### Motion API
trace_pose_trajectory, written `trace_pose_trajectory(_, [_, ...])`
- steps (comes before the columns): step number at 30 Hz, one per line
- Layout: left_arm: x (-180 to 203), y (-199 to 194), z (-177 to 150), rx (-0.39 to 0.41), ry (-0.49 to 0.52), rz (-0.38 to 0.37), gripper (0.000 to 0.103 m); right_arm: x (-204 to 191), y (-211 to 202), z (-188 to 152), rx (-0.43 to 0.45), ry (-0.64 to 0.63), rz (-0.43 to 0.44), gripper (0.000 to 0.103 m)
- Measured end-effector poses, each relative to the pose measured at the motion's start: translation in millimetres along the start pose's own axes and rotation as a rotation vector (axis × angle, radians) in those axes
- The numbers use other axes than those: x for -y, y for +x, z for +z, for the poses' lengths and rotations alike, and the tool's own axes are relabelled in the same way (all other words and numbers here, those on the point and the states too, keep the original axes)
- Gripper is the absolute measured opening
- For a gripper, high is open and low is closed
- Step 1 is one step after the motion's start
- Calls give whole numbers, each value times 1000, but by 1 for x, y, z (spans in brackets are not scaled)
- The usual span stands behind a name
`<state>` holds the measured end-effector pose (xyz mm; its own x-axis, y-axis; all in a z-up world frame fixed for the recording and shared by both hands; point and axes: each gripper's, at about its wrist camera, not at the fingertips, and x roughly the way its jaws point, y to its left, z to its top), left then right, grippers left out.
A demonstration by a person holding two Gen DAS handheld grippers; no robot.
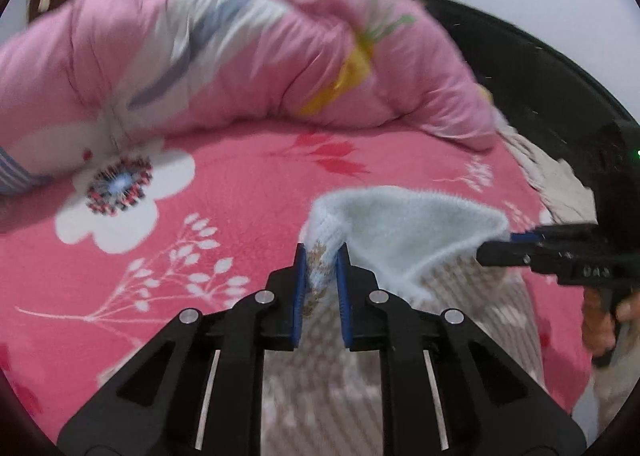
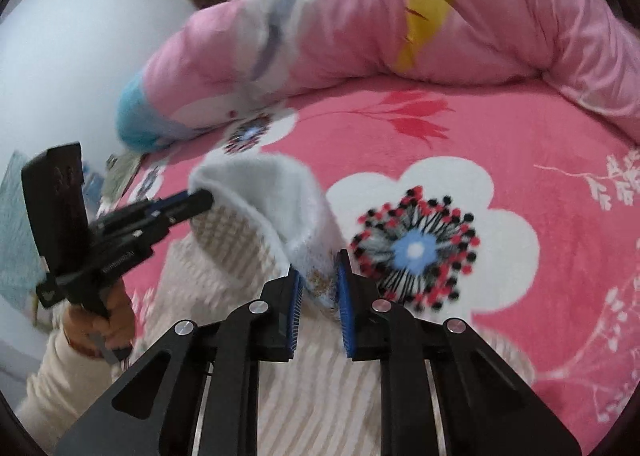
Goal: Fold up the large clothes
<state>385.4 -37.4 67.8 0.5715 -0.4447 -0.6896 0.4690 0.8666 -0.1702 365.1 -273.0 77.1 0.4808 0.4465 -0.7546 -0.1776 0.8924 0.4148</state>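
Left wrist, sweater [image 1: 404, 232] edge between left gripper [image 1: 322, 276]

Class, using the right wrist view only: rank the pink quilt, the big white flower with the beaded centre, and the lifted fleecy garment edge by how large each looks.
1. pink quilt
2. white flower
3. fleecy garment edge; it lies nearer the camera, so true size is unsure.

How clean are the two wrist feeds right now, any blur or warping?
Left wrist: pink quilt smeared by motion, left gripper and sweater fairly sharp. Right wrist: sweater's knit and the flowered blanket streaked. Both: strong fisheye bending, dark corners, even light.
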Motion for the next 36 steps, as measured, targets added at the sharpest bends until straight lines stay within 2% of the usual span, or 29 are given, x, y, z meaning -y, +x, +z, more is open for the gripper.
trace_pose_trajectory(3, [11, -39, -24, 26, 88, -3, 14, -20, -21, -29, 0, -91, -21, 17])
trace_pose_trajectory(6, [16, -66, -61, 40, 152, 4, 14, -42, -29, -71, -19, -219, -106, 17])
trace_pose_trajectory(10, [24, -73, -114, 22, 209, 33, 14, -54, -25, -117, -97, -306, -222, 23])
trace_pose_trajectory(12, [26, -69, -131, 7, 225, 44, 14, -55, -38, -124, -89, -298, -216, 23])
trace_pose_trajectory(15, [21, -66, -143, 4, 203, 41, 14, -71, -75, -112, 36, -319, -111, 23])
trace_pose_trajectory(17, [17, -65, -145, 6, 182, 28, 14, -76, -81, -91, 82, -272, 5, 23])
trace_pose_trajectory(19, [10, -63, -148, -6, 150, 23, 15, -78, -64, -72, 76, -218, 81, 24])
trace_pose_trajectory(22, [-1, -66, -158, -21, 97, 11, 15, -78, -6, -58, -20, -143, 145, 24])
trace_pose_trajectory(25, [-16, -81, -169, -8, 49, -9, 15, -76, 61, -75, -194, -123, 140, 24])
trace_pose_trajectory(26, [-22, -88, -170, 8, 30, -18, 15, -73, 81, -85, -255, -110, 111, 24])
trace_pose_trajectory(27, [-28, -95, -169, 36, 7, -31, 15, -70, 91, -93, -273, -98, 106, 24])
trace_pose_trajectory(29, [-35, -100, -158, 71, -22, -40, 16, -70, 90, -101, -230, -114, 113, 24])
trace_pose_trajectory(31, [-35, -92, -136, 84, -51, -58, 18, -69, 87, -100, -226, -97, 118, 24])
trace_pose_trajectory(33, [-27, -71, -112, 79, -57, -119, 24, -67, 84, -101, -226, -79, 120, 23])
trace_pose_trajectory(35, [-22, -41, -99, 30, -74, -122, 28, -67, 75, -107, -224, -92, 106, 24])
trace_pose_trajectory(36, [-23, -18, -95, -23, -76, -73, 28, -65, 68, -107, -225, -107, 93, 24])
